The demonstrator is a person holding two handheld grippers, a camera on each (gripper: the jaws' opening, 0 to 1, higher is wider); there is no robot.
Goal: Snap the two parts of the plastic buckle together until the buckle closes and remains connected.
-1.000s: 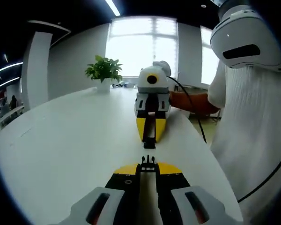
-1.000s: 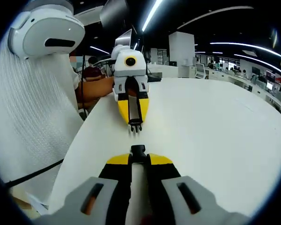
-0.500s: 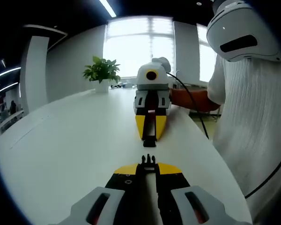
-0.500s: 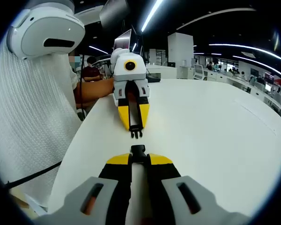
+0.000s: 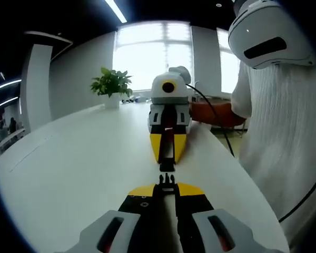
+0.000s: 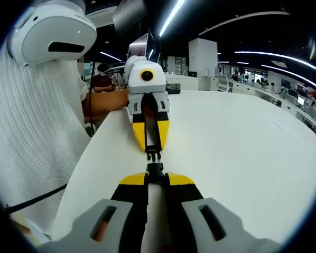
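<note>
Left gripper (image 5: 166,185) clamps the pronged buckle half (image 5: 166,179); my right gripper (image 6: 155,175) clamps the socket half (image 6: 155,169). Both face tip to tip above the white table (image 5: 84,153), prongs just short of the socket mouth, not latched.

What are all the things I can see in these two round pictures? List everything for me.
Pronged buckle part: one, black, gripped at the left tongs' tip.
Socket buckle part: one, black, gripped at the right tongs' tip; almost touching the prongs.
Table: one, white, beneath both tongs.
Potted plant: one, green in a white pot, at the table's far end by the window.
Cable: one, black, trailing from the right tongs.
Person's garment: white, ribbed, beside the table.
Left tongs: yellow-and-black tips, grey body.
Right tongs: same colours.
</note>
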